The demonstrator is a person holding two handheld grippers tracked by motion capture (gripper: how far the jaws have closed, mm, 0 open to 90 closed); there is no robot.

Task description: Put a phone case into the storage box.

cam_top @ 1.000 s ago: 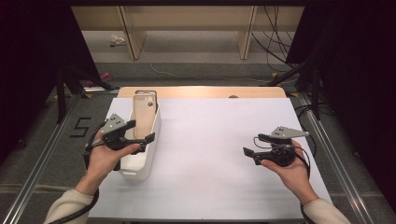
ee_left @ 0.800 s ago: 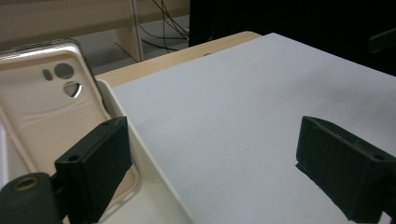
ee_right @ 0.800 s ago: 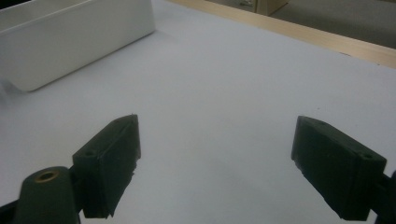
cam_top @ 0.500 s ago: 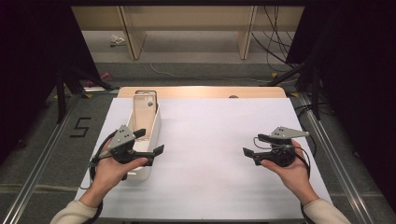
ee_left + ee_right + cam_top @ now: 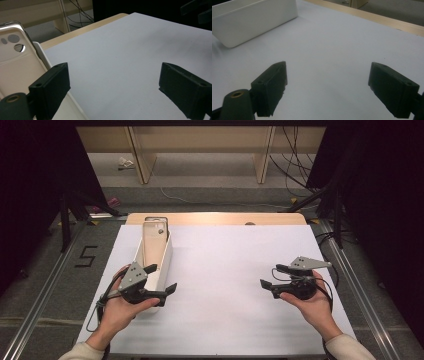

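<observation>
A long white bin (image 5: 166,254) stands on the left of the white table sheet, and a beige phone case (image 5: 153,239) with camera cut-outs leans inside it. My left gripper (image 5: 161,278) hovers open at the bin's near end, one jaw over the bin and the other over the sheet. In the left gripper view the phone case (image 5: 15,62) and the bin rim (image 5: 43,53) lie at the left, and the left gripper (image 5: 117,90) holds nothing. My right gripper (image 5: 271,276) is open over bare sheet at the right. In the right gripper view, the right gripper (image 5: 328,87) is empty, with the bin (image 5: 254,20) far off.
The white sheet (image 5: 230,270) covers most of the table, leaving a wooden strip (image 5: 215,218) along the far edge. Wooden furniture legs and cables stand on the floor beyond. A "5" mark (image 5: 86,256) is on the floor at the left.
My left gripper has moved toward the person and slightly right, from over the bin's middle to its near end. The right gripper has stayed put.
</observation>
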